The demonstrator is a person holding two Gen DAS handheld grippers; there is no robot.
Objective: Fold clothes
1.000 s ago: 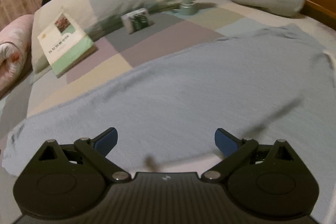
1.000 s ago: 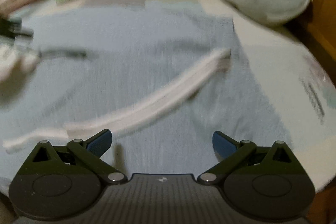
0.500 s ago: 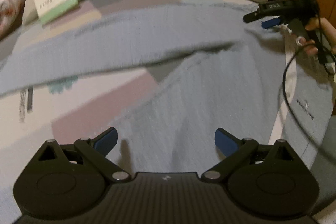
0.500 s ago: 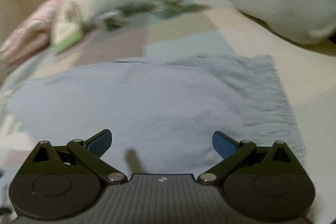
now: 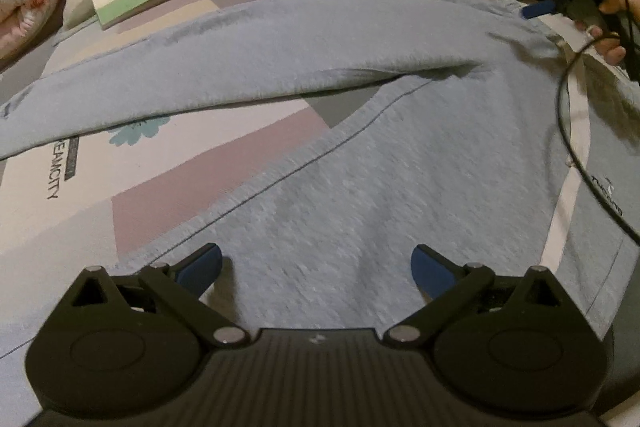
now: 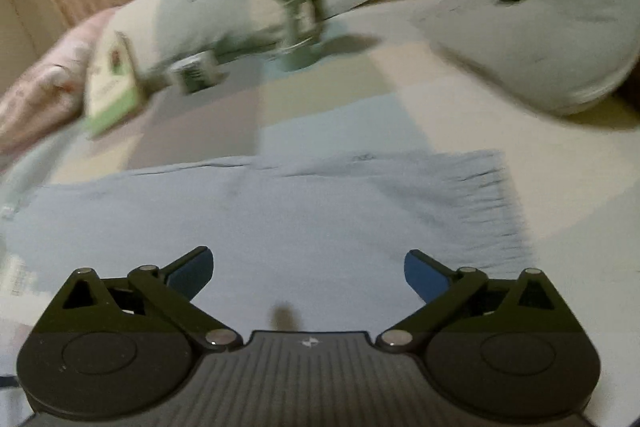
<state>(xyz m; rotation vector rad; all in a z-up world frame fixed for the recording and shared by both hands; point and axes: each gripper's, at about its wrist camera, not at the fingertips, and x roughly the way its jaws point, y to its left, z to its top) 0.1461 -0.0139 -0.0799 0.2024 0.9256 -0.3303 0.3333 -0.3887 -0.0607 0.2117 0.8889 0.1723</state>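
Sweatshirt (image 5: 360,155) flat on bed (image 5: 200,179), sleeve stretched left; left claw (image 5: 316,263) and right claw (image 6: 308,269) both spread wide above fabric, gripping nothing.

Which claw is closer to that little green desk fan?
Right. The right claw faces the fan over the sweatpants; the left claw sits farther back.

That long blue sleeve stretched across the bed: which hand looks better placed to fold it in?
Probably the left. The left gripper hangs open over the shirt with the sleeve ahead; the right gripper, also open, faces the far ribbed hem.
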